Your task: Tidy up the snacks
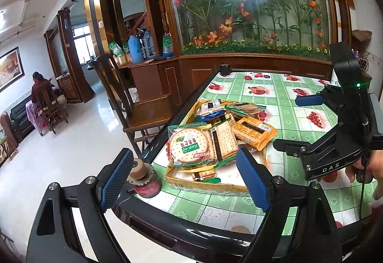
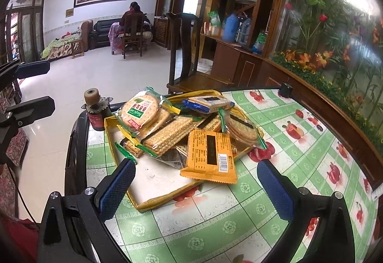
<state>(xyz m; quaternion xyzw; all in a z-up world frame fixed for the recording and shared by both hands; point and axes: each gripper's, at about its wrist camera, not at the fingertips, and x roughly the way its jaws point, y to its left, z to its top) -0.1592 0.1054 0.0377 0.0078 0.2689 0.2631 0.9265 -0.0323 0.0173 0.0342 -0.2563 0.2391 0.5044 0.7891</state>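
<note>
Your left hand-held gripper (image 1: 184, 179) and right hand-held gripper (image 2: 196, 191) gaped empty. The orange packet (image 2: 208, 157), at the tray's (image 2: 155, 202) five o'clock, probably was light, crinkly and breakable; pinch its sealed edge.

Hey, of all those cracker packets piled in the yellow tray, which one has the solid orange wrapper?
The orange packet lying barcode-up at the near edge of the pile, overhanging the tray. The other packets are clear film showing the crackers, or blue.

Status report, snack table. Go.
Left gripper open, empty. Right gripper open, empty. Biscuit packs heaped in yellow tray, untouched. Tape dispenser beside tray, not blocking.
</note>
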